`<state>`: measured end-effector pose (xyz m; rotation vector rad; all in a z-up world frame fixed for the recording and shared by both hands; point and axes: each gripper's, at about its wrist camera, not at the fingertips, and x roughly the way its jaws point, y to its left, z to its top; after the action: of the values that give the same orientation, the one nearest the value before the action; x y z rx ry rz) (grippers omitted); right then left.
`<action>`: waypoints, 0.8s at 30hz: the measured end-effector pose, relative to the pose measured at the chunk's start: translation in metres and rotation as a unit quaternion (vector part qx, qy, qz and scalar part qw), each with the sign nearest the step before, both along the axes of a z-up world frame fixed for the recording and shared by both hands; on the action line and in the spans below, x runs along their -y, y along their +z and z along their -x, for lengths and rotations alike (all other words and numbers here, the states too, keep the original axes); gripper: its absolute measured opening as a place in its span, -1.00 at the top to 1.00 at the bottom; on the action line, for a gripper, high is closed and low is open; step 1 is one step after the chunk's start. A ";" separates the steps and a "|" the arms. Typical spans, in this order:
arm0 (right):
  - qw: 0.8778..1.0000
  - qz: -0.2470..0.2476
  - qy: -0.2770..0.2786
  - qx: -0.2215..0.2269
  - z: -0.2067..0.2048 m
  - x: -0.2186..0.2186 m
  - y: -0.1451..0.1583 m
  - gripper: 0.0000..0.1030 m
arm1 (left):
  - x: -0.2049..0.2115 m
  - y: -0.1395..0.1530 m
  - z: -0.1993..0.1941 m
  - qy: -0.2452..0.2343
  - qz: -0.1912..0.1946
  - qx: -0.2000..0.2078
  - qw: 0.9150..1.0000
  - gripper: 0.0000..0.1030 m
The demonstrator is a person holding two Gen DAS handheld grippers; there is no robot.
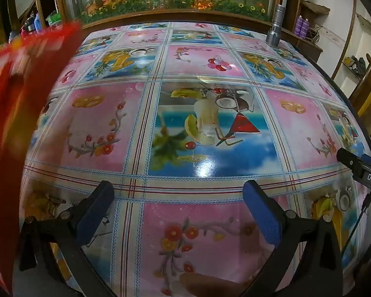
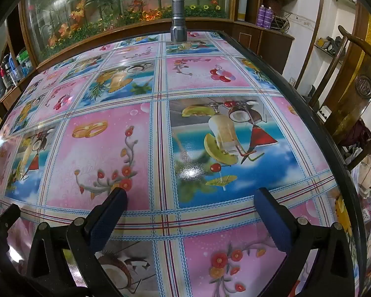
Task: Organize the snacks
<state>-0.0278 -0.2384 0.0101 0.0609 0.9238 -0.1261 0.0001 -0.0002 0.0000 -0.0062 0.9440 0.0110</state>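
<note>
- Snacks: only 1 likely item shows, a blurred red packet (image 1: 24, 79) at the left edge of the left wrist view, apparently above the bench's (image 1: 210, 168) left side; whether it rests there cannot be told.
- Left hand-held gripper (image 1: 178, 212) hovers released over the bench, holding nothing.
- Right hand-held gripper (image 2: 189, 219) is likewise spread and empty.
- A grey flashlight (image 2: 177, 19) stands upright at the far edge.
- Judging from this, organizing looks barely begun: no sorted snacks or container appear.

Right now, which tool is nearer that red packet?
Left. The red packet looms just left of the left tool; the right tool sits farther right, packet out of its view.
</note>
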 end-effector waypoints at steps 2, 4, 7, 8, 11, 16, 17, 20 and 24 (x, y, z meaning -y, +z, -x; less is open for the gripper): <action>1.000 0.001 0.000 0.000 0.000 0.000 0.000 -1.00 | 0.001 0.000 0.000 -0.008 0.006 0.001 1.000 -1.00; 1.000 0.000 0.000 0.000 0.000 0.000 0.000 -1.00 | 0.008 0.000 0.000 -0.025 -0.001 0.001 1.000 -1.00; 1.000 0.000 0.000 0.001 0.000 0.000 0.000 -1.00 | 0.008 0.000 0.000 -0.026 0.003 0.001 1.000 -1.00; 1.000 0.000 0.000 0.001 0.000 0.000 0.000 -1.00 | 0.008 0.000 0.000 -0.026 0.003 0.001 1.000 -1.00; 1.000 0.000 0.000 0.001 0.000 0.000 0.000 -1.00 | 0.006 -0.002 -0.001 -0.026 0.003 0.001 1.000 -1.00; 1.000 0.000 0.000 0.001 0.000 0.001 0.000 -1.00 | 0.006 -0.002 -0.001 -0.026 0.003 0.001 1.000 -1.00; 1.000 0.000 0.000 0.001 0.000 0.001 0.000 -1.00 | 0.006 -0.002 -0.001 -0.026 0.003 0.001 1.000 -1.00; 1.000 -0.001 0.000 0.001 0.000 0.001 0.000 -1.00 | 0.011 0.000 0.001 -0.027 0.003 0.001 1.000 -1.00; 1.000 0.000 0.000 0.000 0.000 0.002 0.000 -1.00 | 0.013 0.001 0.001 -0.027 0.003 0.001 1.000 -1.00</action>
<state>-0.0279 -0.2400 0.0101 0.0602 0.9230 -0.1261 -0.0008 -0.0131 0.0005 0.0146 0.9421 -0.0416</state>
